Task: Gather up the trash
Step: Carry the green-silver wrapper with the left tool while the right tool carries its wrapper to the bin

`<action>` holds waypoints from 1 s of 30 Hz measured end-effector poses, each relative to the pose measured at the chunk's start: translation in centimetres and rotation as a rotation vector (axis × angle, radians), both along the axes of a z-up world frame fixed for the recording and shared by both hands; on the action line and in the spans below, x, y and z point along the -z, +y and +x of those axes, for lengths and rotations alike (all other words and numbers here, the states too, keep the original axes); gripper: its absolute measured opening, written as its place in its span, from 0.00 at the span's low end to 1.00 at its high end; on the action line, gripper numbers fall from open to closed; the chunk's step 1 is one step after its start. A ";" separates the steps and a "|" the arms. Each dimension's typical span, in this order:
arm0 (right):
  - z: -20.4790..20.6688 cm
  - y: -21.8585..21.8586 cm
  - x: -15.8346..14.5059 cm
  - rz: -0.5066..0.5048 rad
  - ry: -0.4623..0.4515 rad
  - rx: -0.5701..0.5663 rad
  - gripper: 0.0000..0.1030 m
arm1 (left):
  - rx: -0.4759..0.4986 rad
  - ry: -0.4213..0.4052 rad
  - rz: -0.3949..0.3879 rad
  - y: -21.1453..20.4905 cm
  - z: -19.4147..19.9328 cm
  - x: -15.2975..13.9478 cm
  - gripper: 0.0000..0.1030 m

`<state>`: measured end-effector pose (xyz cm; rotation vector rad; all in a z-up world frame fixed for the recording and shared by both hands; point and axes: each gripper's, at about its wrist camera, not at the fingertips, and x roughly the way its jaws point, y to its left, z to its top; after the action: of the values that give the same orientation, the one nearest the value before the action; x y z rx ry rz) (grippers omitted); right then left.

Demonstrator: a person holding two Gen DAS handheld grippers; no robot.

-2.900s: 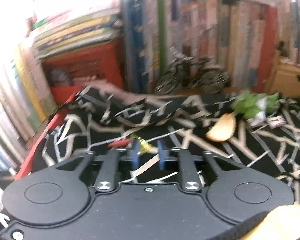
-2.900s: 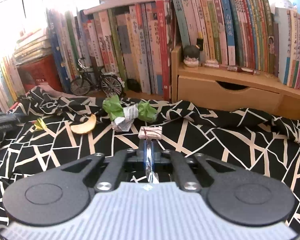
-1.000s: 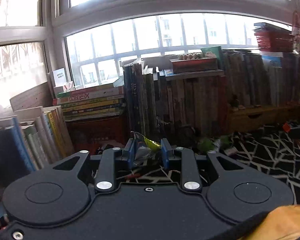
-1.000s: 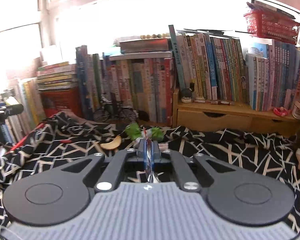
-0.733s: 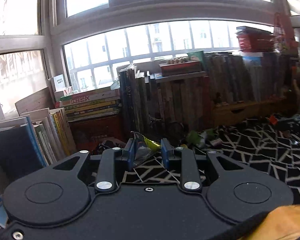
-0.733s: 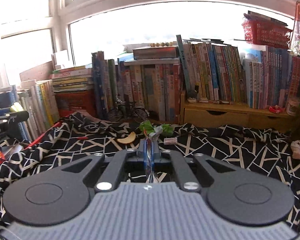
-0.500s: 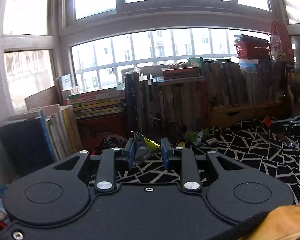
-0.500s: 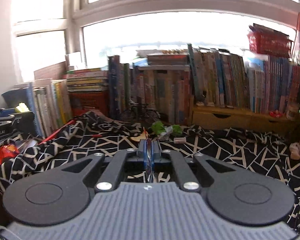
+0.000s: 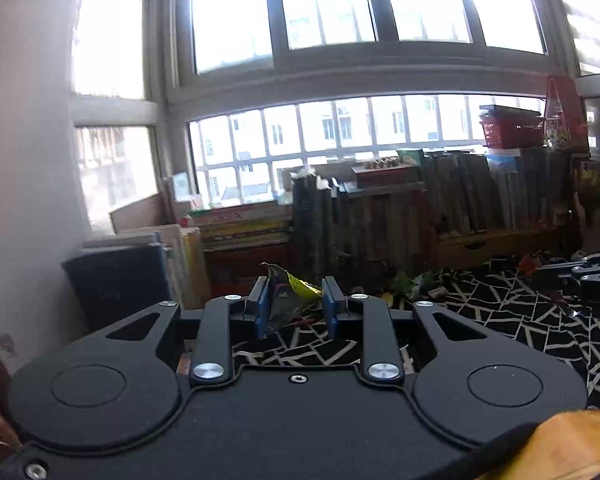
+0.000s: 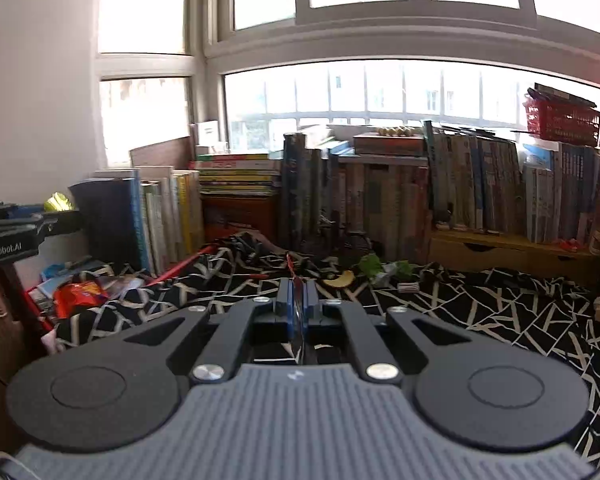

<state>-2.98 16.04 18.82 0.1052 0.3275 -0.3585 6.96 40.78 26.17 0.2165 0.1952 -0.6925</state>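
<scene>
My left gripper is shut on a crumpled silver and yellow wrapper, held well back from the black-and-white cloth. My right gripper is shut on a thin shiny wrapper with a red tip. Far off on the cloth lie a banana peel, a crumpled green and silver wrapper and a small pink-white wrapper. The left gripper with its yellow wrapper shows at the left edge of the right wrist view. The right gripper shows at the right edge of the left wrist view.
Rows of books and a wooden drawer shelf line the wall under the window. A red basket sits on the books. Stacked books stand at the left. A heap of bags and packets lies low at the left.
Both grippers have drawn back and up from the cloth, each still holding its wrapper. The books and trash on the cloth look smaller and farther away.
</scene>
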 end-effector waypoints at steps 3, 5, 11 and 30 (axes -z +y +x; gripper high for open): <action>-0.7 1.5 0.0 -0.005 0.009 -0.024 0.08 | -0.011 -0.013 0.001 1.8 -1.4 -0.1 0.25; -1.0 2.4 0.1 -0.006 0.018 -0.038 0.08 | -0.016 -0.012 0.003 2.7 -2.1 -0.1 0.25; -2.0 4.4 0.0 0.009 0.015 -0.064 0.08 | -0.032 -0.014 0.003 5.6 -3.9 -0.2 0.25; -4.1 11.5 4.5 0.097 0.088 -0.267 0.08 | -0.176 0.150 0.057 13.9 -8.3 7.1 0.25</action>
<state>-7.07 27.54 14.28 0.1391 0.4402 -0.0825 -1.34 54.71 19.07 0.1992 0.3735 -0.5289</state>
